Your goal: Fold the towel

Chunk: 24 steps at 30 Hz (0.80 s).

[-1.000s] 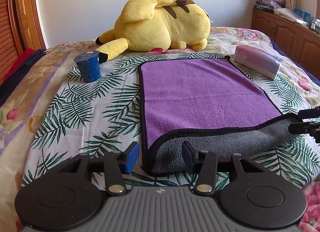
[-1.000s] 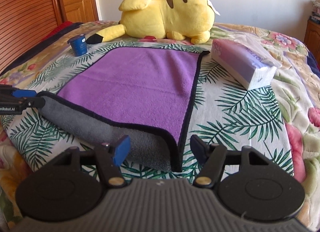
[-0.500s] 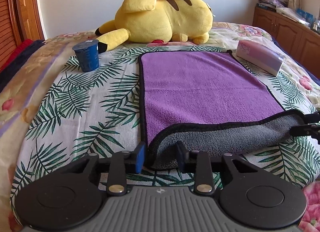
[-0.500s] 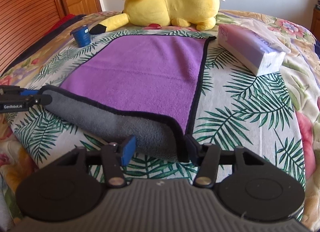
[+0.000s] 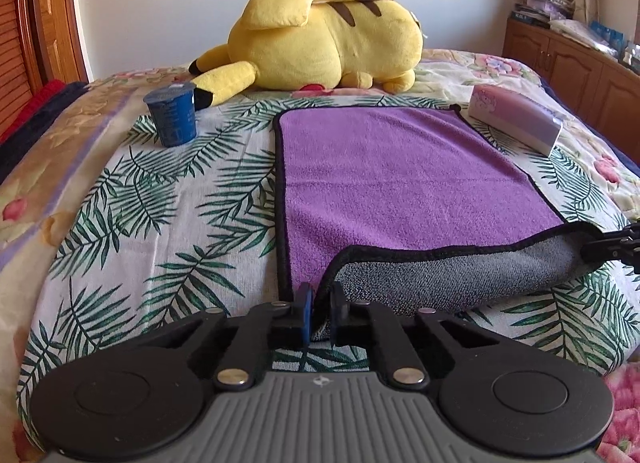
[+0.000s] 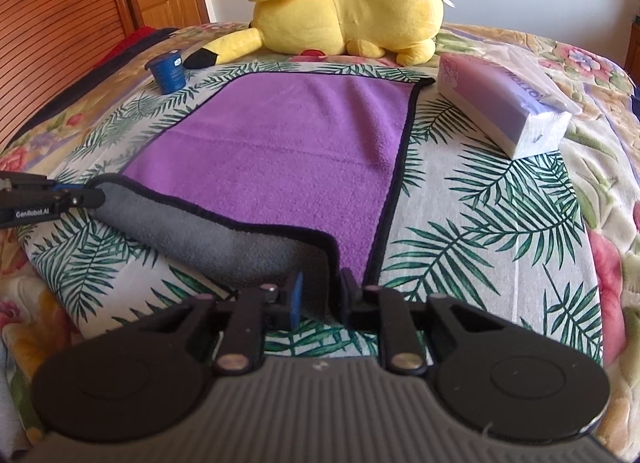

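A purple towel with a grey underside and black hem lies flat on the bed; it also shows in the right wrist view. Its near edge is curled over, grey side up. My left gripper is shut on the towel's near left corner. My right gripper is shut on the near right corner; its tip also shows in the left wrist view. The left gripper's tip shows in the right wrist view.
A yellow plush toy lies beyond the towel's far edge. A blue cup stands left of the towel. A tissue pack lies at the far right corner. A wooden cabinet stands right of the bed.
Both grippers have closed from open onto the towel's near corners. The curled grey edge has lifted slightly.
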Each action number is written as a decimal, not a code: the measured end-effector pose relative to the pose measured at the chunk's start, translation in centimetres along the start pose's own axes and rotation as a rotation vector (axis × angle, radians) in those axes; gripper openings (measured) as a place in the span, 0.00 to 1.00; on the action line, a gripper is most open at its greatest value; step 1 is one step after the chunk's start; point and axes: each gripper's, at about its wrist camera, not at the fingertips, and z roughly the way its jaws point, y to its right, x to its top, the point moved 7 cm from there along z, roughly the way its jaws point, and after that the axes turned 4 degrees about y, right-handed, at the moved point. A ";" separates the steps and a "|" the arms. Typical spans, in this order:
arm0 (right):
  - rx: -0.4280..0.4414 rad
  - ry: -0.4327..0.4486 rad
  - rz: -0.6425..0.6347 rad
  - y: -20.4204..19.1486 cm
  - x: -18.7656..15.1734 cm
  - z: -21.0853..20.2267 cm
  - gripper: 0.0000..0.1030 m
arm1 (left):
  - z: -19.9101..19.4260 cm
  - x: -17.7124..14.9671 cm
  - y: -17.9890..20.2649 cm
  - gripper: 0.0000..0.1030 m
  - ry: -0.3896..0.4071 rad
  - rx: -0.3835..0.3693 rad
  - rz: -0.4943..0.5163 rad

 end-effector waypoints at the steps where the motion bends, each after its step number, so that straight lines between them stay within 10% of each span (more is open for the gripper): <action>1: 0.000 0.001 -0.001 0.0 0.0 0.0 0.08 | -0.1 0.1 0.0 0.00 0.004 0.000 -0.001; 24: -0.022 0.201 0.000 1.4 3.2 -2.0 0.04 | -2.3 4.6 0.2 0.00 0.171 -0.023 0.008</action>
